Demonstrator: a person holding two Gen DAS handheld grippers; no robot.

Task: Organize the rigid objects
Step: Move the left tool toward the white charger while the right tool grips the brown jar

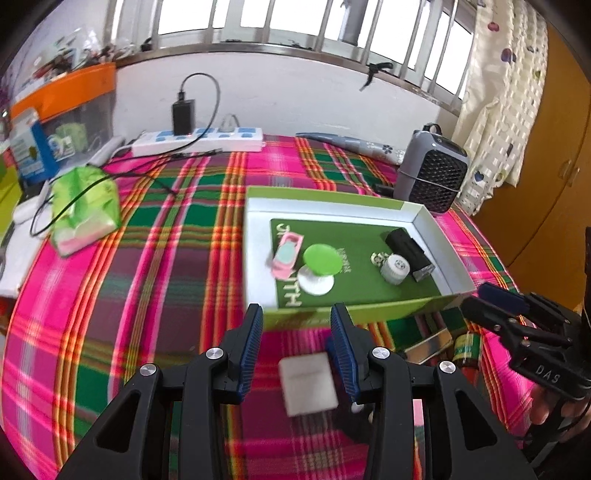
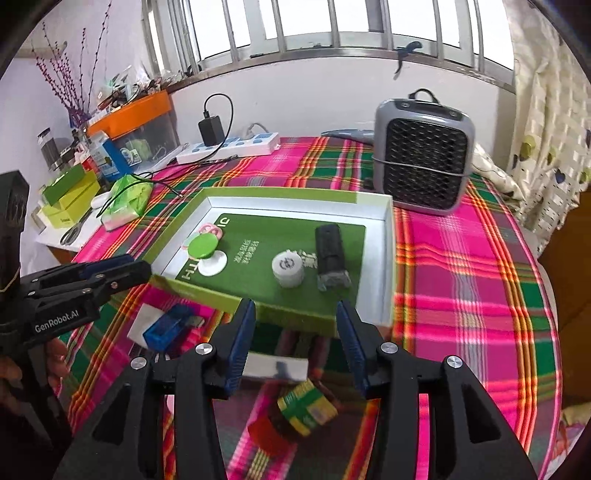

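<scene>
Your work surface is a desk (image 1: 155,258) covered in a pink, green and red plaid cloth, set against a white wall under a barred window (image 2: 332,26).

Working left to right: an orange-lidded bin (image 1: 74,92) and a green tissue pack (image 1: 86,206) occupy the left edge. A white power strip (image 1: 199,142) with a black charger (image 1: 183,118) lies along the wall. The green-rimmed box lid (image 2: 388,266) sits mid-desk and contains a pink toy car (image 1: 286,254), a green disc (image 1: 322,258), a white disc (image 1: 316,283), a white cap (image 2: 289,268) and a black cylinder (image 2: 330,254). A grey fan heater (image 2: 424,155) stands behind its right corner.

Your left gripper (image 1: 297,328) has its jaws apart with nothing between them; a white card (image 1: 308,384) lies below it. Your right gripper (image 2: 295,321) also stands apart and holds nothing.

Only the right wrist view shows the blue clip (image 2: 168,326) and the green-labelled bottle (image 2: 306,406) in front of the box lid.
</scene>
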